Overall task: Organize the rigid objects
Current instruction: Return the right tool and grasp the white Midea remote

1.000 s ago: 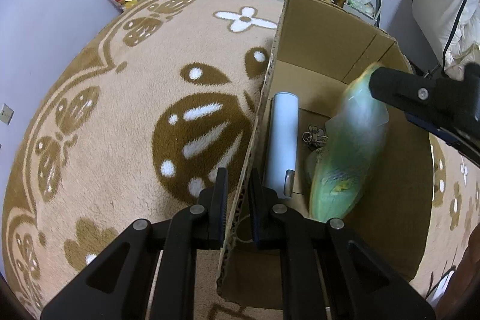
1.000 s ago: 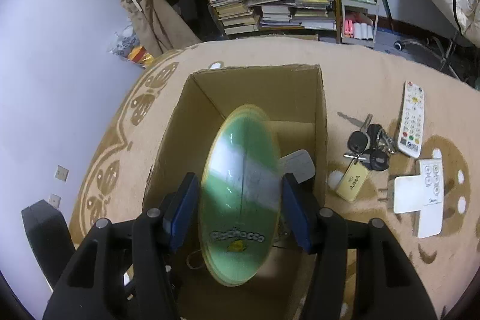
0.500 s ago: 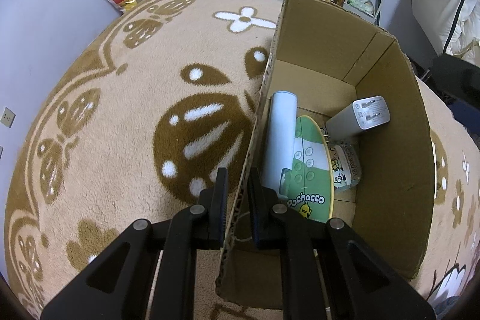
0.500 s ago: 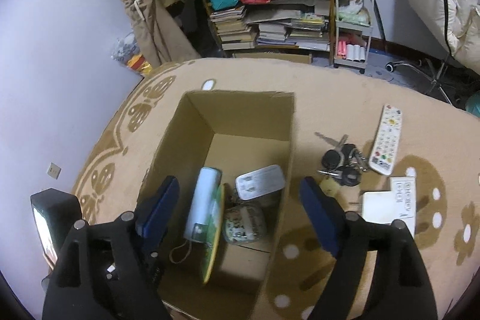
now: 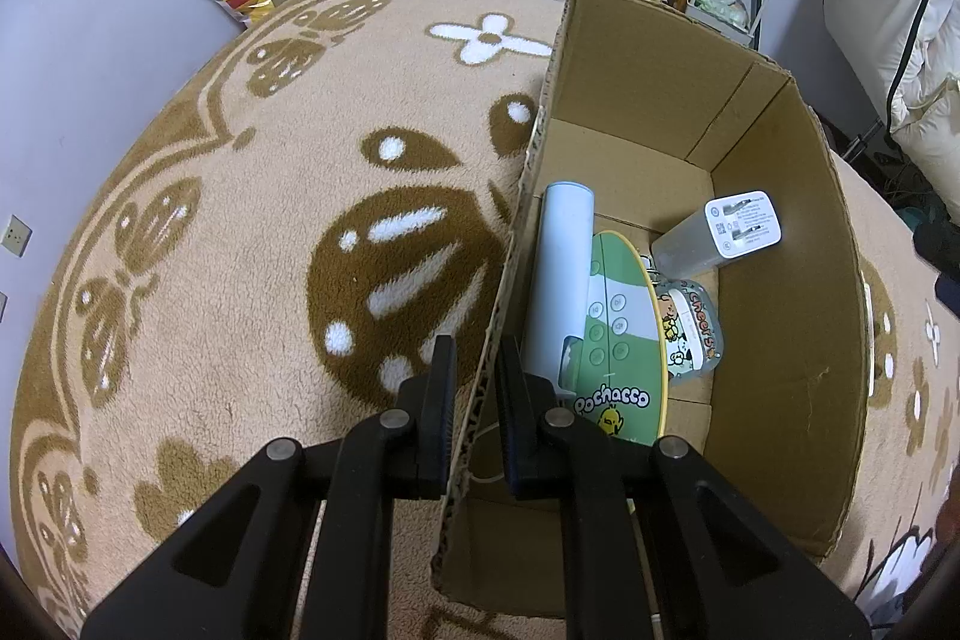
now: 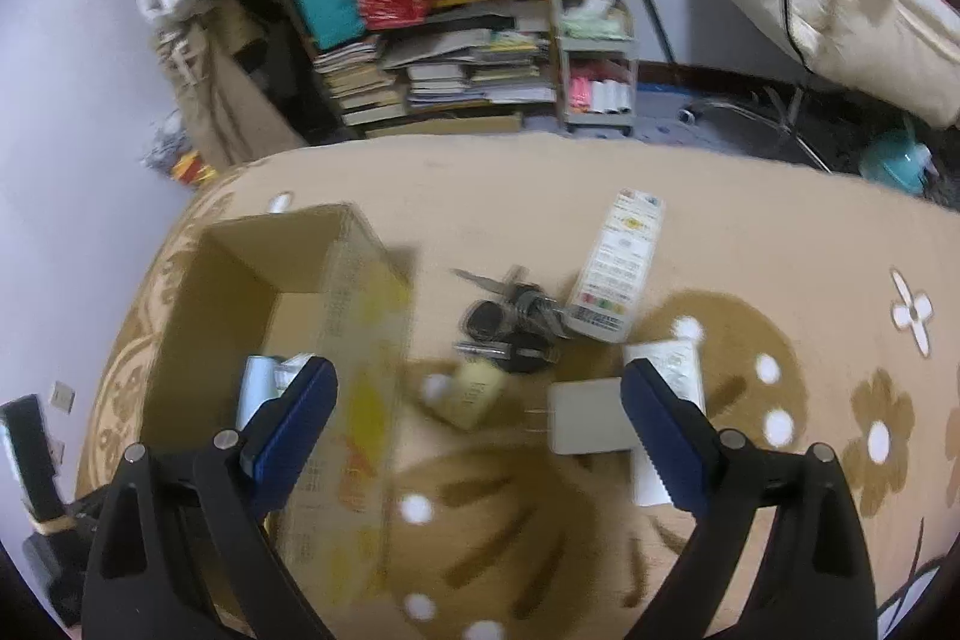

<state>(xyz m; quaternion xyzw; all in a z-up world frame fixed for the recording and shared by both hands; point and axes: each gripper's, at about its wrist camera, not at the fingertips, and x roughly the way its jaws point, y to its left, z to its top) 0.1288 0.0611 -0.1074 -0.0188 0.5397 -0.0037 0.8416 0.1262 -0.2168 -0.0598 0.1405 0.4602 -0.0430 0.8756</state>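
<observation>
My left tool [image 5: 471, 370] is clamped on the cardboard box [image 5: 780, 340] wall. My right tool [image 6: 477, 418], fingers apart and empty, hovers nearer the keys [image 6: 510, 325], which lie just ahead on the rug.

Inside the cardboard box [image 5: 774, 340], along its left wall: a cylindrical bottle [image 5: 561, 280], lying lengthwise. Just right of it, leaning against it: an oval Pochacco device [image 5: 624, 340]. Right of that, on the box floor: a small printed case [image 5: 690, 334]. Behind the case, propped toward the right wall: a power adapter [image 5: 720, 235]. On the rug [image 6: 750, 244], right of the box: a bunch of keys [image 6: 510, 328], then a remote control [image 6: 621, 265] touching it. Nearer than these: a wall charger [image 6: 588, 415] and a second remote [image 6: 666, 370], partly hidden.
</observation>
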